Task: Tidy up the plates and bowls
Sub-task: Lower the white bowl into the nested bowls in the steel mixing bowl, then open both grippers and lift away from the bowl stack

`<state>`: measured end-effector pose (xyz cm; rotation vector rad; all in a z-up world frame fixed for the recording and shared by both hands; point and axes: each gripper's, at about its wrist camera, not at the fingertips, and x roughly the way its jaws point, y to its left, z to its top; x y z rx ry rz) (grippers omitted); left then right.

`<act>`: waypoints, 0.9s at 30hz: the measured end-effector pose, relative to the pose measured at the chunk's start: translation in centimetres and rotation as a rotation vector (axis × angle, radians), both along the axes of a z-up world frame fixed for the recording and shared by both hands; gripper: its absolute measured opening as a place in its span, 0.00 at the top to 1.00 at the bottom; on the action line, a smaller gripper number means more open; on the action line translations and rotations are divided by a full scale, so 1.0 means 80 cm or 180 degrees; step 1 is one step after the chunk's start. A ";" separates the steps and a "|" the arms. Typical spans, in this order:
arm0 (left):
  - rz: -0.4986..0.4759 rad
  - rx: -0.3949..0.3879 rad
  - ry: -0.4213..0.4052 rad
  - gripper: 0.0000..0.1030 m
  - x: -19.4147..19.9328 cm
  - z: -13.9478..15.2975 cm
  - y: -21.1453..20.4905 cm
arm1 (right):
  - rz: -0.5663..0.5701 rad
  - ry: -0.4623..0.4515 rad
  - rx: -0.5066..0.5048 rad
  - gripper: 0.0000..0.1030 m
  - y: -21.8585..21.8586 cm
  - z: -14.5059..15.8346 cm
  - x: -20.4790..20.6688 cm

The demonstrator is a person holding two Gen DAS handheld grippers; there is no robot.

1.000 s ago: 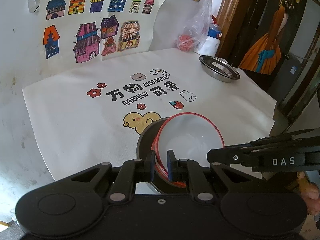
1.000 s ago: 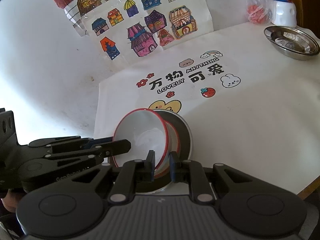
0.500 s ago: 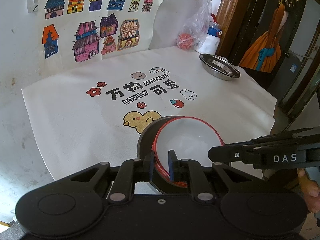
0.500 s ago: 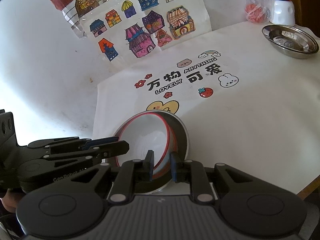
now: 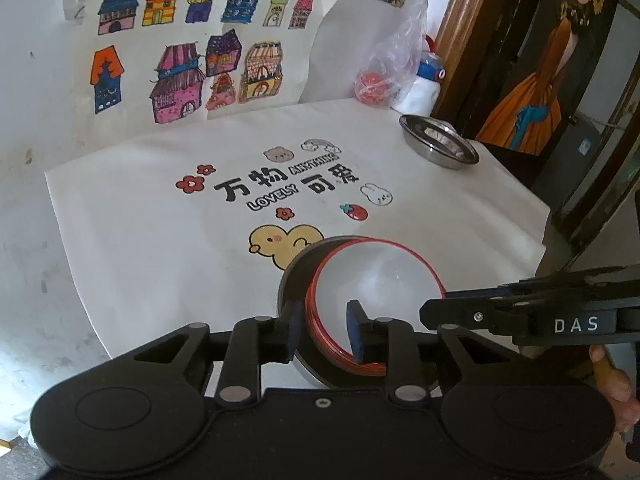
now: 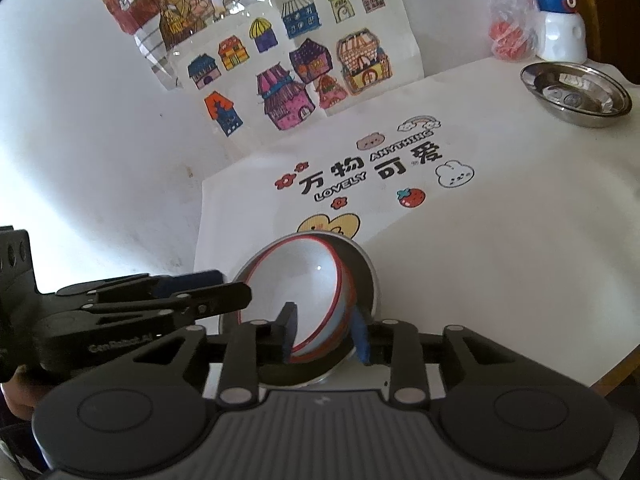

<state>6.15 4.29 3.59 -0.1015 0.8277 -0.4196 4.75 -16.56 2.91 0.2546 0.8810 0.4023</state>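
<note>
White red-rimmed bowl [image 5: 372, 280] nested in round steel bowl [image 6: 366, 276]; rim between opening jaws of left gripper [image 5: 325, 330] and right gripper [image 6: 326, 332], pads clear.

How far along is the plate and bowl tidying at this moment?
Done: the red-rimmed white bowl sits nested in the metal dish near the table edge. In hand: both the left gripper and the right gripper are opening, the bowl's rim between the fingers but no longer pinched. Left: the steel bowl at the far corner stands apart, untouched.
</note>
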 end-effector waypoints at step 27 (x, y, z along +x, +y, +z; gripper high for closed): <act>0.0774 0.0165 -0.0012 0.01 -0.061 -0.014 0.053 | 0.0012 -0.0934 -0.0824 0.00 0.016 -0.015 -0.104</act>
